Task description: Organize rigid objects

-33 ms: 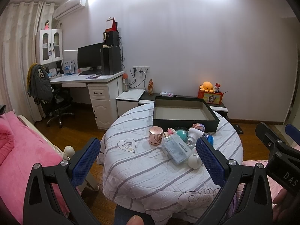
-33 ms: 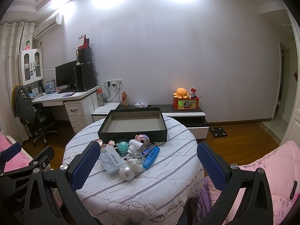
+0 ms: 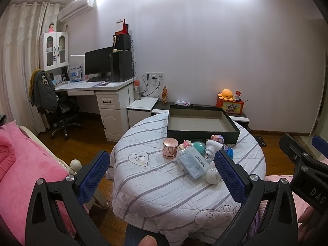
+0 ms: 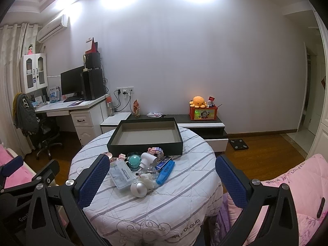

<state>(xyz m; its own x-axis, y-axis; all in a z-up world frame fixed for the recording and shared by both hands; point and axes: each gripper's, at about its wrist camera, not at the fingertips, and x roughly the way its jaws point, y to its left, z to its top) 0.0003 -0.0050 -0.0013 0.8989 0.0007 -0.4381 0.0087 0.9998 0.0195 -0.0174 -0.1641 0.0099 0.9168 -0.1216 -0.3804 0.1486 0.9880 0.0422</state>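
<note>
A round table with a striped cloth [image 3: 155,186] [image 4: 184,194] bears an empty dark box [image 3: 198,121] [image 4: 146,136] at its far side. In front of the box lies a cluster: a rose-gold cylinder [image 3: 170,148], a clear plastic case [image 3: 192,164] [image 4: 122,173], a teal ball [image 4: 134,161], a white bottle [image 3: 212,146] [image 4: 147,158], a white round gadget [image 3: 213,176] [image 4: 139,188], a blue marker [image 4: 166,172] and small pink toys. My left gripper [image 3: 162,176] and right gripper [image 4: 162,182] are open and empty, held back from the table's near edge.
A pink bed [image 3: 24,164] lies at the left and pink bedding [image 4: 297,194] at the right. A desk with monitor [image 3: 98,63], an office chair [image 3: 61,112] and a low cabinet with an orange plush [image 4: 197,101] stand along the wall.
</note>
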